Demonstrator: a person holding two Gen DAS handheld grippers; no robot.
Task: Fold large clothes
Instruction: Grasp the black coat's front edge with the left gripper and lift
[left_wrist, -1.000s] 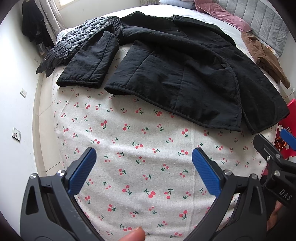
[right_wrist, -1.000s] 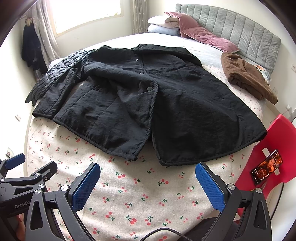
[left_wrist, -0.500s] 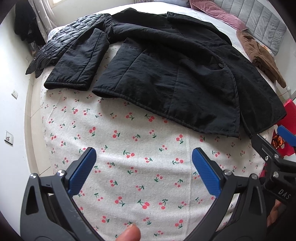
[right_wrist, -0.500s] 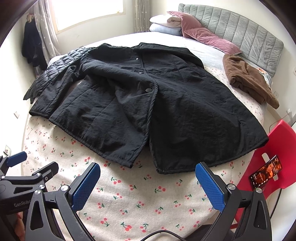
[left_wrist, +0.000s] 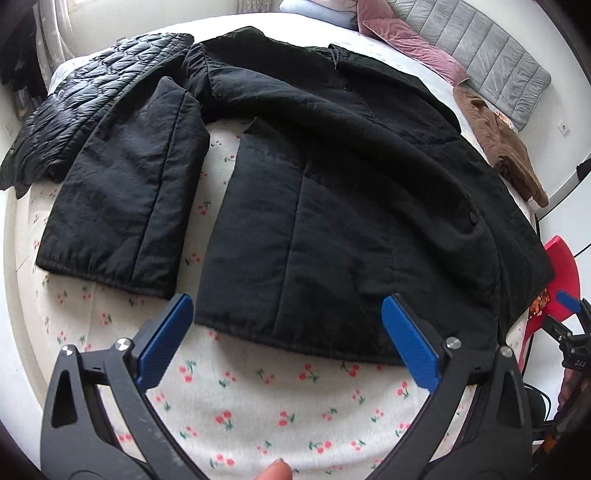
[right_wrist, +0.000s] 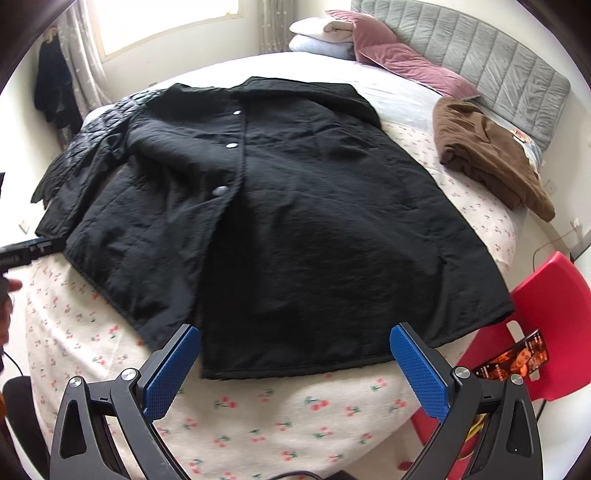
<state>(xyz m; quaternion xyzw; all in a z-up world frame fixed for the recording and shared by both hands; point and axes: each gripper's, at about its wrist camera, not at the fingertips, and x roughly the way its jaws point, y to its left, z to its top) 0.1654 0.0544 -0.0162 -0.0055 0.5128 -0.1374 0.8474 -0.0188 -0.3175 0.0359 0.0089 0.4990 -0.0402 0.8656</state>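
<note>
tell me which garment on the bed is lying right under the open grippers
The black buttoned coat, spread flat with its hem just ahead of both the right gripper and the left gripper. The black quilted jacket and the brown garment lie farther off.

The large black padded coat (right_wrist: 295, 206) covers its own right sleeve; none of it shows in the right wrist view. The shiny black quilted jacket (left_wrist: 92, 99) is partly overlapped by the coat's left sleeve at 10 o'clock. The red plastic chair (right_wrist: 535, 314) is cut by the frame edge at 4 o'clock. The phone screen (right_wrist: 513, 360) on it is too small to read.
</note>
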